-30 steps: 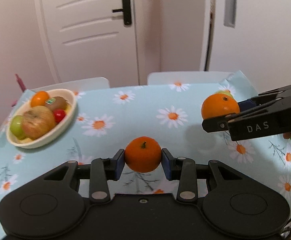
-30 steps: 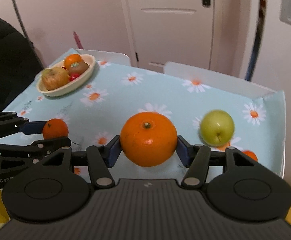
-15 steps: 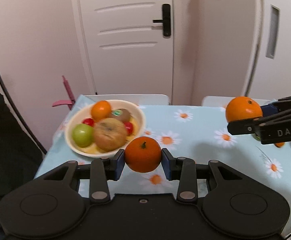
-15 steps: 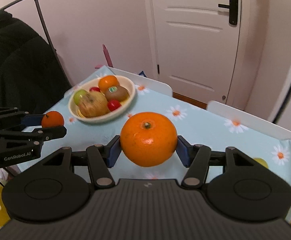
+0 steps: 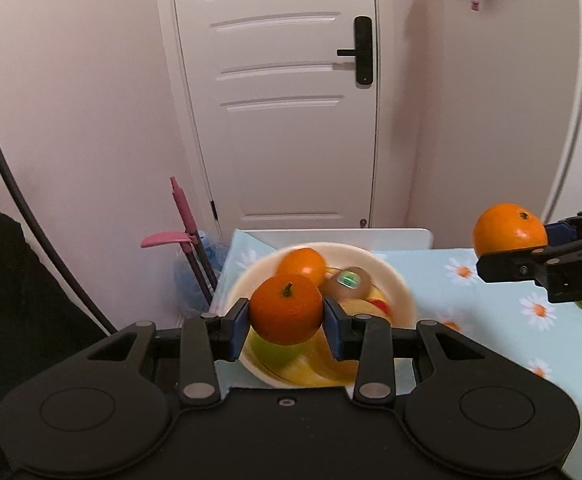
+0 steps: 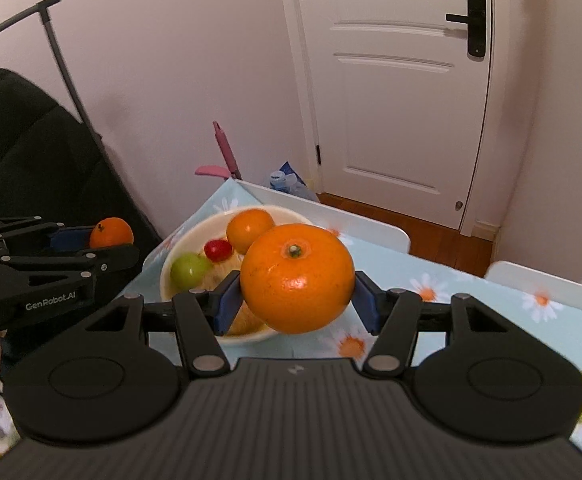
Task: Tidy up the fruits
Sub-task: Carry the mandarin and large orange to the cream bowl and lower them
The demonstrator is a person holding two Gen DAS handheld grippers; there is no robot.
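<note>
Left gripper (image 5: 287, 321) fingers clamp a small deep-orange tangerine (image 5: 286, 309) above the cream oval fruit bowl (image 5: 399, 280); right gripper (image 6: 295, 302) fingers grip a larger round orange (image 6: 297, 278) just beside that bowl over the daisy-print tabletop (image 6: 491, 300); bowl contents look blurred, probably a kiwi (image 5: 351, 281) among them.

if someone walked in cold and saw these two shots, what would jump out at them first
Two oranges held in mid-air: a small orange clamped in the left tongs right over the fruit bowl, and a bigger orange gripped in the right tongs near the bowl's right side. The cream bowl sits at the far left corner of the daisy-print tablecloth, already holding an orange, a stickered kiwi and a green apple.
</note>
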